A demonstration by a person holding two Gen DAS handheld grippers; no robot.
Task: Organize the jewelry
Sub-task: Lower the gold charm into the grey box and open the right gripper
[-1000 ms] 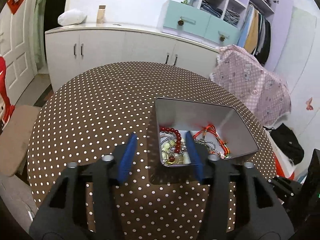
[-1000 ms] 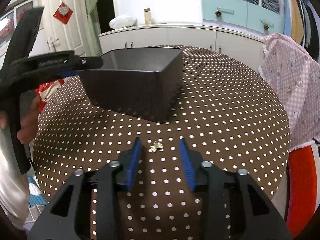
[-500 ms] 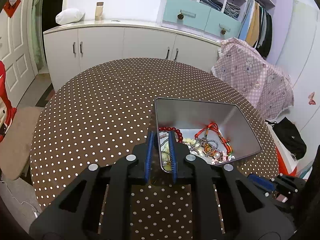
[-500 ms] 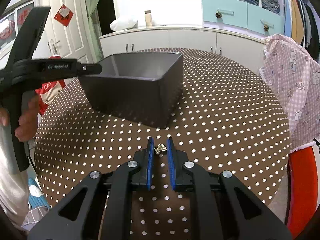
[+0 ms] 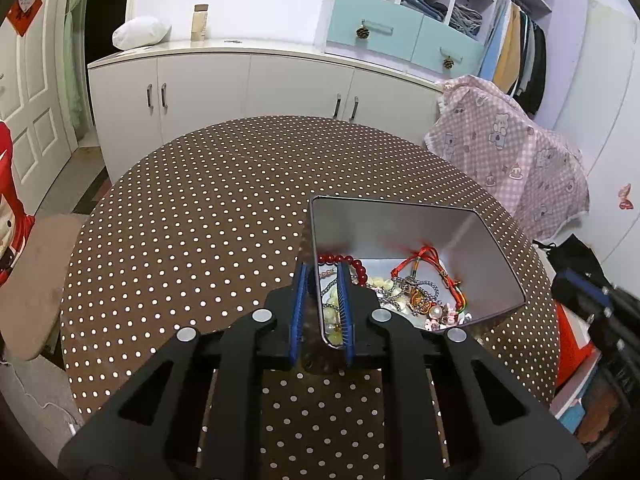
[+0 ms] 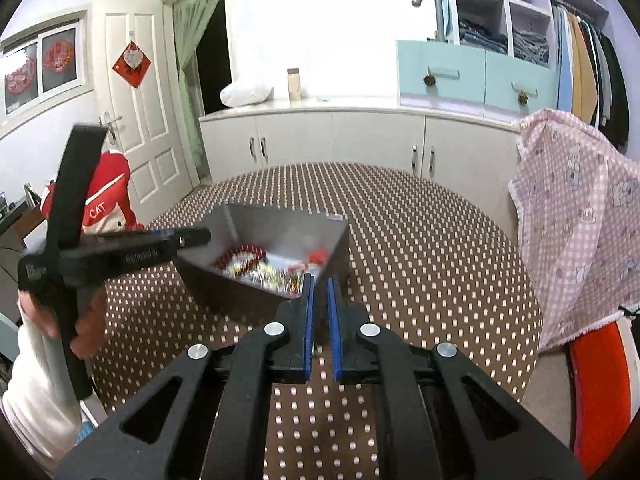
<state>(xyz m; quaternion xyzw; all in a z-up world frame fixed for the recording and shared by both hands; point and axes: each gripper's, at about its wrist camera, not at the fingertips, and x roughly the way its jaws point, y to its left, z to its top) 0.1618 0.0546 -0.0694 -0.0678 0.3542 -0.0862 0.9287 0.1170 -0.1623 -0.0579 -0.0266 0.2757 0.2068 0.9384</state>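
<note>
A grey metal box [image 5: 400, 224] stands on the brown dotted round table [image 5: 200, 220]. It holds a tangle of jewelry [image 5: 416, 292]: red beads, pale beads, chains and red cords. My left gripper [image 5: 321, 276] is shut on the box's near-left wall. In the right wrist view the left gripper [image 6: 196, 236], held by a hand [image 6: 86, 332], grips the box [image 6: 248, 292] from the left. My right gripper [image 6: 319, 280] hovers shut above the table [image 6: 420, 248], just in front of the box's near corner. The small gold piece does not show between its pads; this view is blurred.
A pink checked cloth [image 5: 512, 160] hangs over a chair at the table's right edge. White cabinets [image 5: 240, 88] run behind the table. A red garment [image 6: 108, 200] sits at the left, and a padded stool [image 5: 36, 280] stands low beside the table.
The left gripper closed from wide open onto the box wall. The right gripper closed around a small gold piece on the table, then rose and now looks into the box.
</note>
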